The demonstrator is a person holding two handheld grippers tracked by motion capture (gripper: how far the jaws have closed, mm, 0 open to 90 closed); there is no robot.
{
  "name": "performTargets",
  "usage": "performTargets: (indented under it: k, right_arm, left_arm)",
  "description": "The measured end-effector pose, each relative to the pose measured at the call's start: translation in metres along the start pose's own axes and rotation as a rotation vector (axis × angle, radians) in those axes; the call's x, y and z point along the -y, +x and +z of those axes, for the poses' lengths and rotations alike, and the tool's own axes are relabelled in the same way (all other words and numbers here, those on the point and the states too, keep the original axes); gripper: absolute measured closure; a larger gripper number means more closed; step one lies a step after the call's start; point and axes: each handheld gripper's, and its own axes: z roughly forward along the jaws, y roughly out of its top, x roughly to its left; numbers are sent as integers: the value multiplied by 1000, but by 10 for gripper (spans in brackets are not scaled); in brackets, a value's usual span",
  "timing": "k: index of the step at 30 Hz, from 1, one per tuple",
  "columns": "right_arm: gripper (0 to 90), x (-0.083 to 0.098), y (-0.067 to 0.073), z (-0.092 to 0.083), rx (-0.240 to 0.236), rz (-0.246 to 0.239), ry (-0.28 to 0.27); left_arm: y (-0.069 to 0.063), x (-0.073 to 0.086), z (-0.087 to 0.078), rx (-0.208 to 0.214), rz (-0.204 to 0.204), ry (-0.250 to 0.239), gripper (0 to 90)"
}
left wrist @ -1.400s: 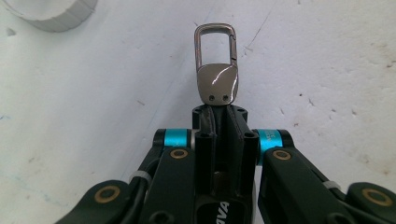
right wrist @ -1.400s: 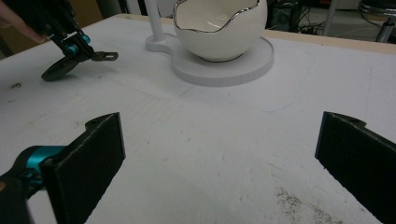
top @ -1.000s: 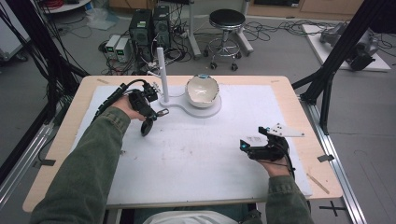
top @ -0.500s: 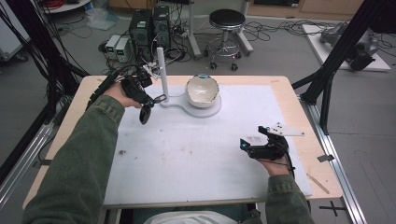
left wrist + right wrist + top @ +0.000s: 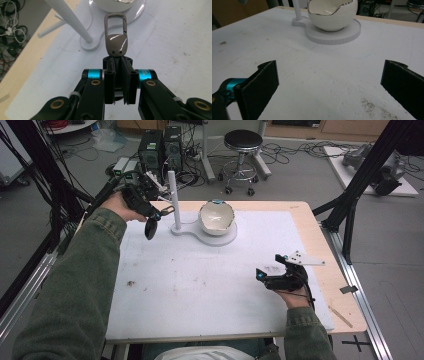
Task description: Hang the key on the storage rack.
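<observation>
Plainly, no brand, label or writing can be read on any of the things. Up near the bench's far left corner, the left tongs [image 5: 119,75] are pressed together on a dark metal keychain clip [image 5: 115,37], which hangs clear above the bench [image 5: 200,285] just beside the white stand's post [image 5: 173,195] and its egg-shaped bowl [image 5: 217,216]. Near the bench's right edge, the right tongs [image 5: 329,85] are spread wide, holding nothing.
</observation>
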Motion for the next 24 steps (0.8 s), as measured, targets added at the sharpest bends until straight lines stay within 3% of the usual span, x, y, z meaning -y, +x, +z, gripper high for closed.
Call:
performTargets:
  k: [5, 11, 16, 19, 24]
  right_arm:
    - [5, 0, 0, -1, 1, 5, -1]
    - [5, 0, -1, -2, 4, 12, -6]
    - [5, 0, -1, -3, 6, 5, -13]
    - [5, 0, -1, -3, 5, 10, -9]
    - [5, 0, -2, -3, 7, 15, -7]
  left_arm:
    - [7, -9, -11, -24, -7, -10, 819]
    - [12, -19, -15, -42, 11, 7, 819]
    - [17, -26, -18, -74, 25, 51, 819]
    - [19, -30, -20, -68, 23, 34, 819]
    - [22, -36, -20, -62, 48, 54, 819]
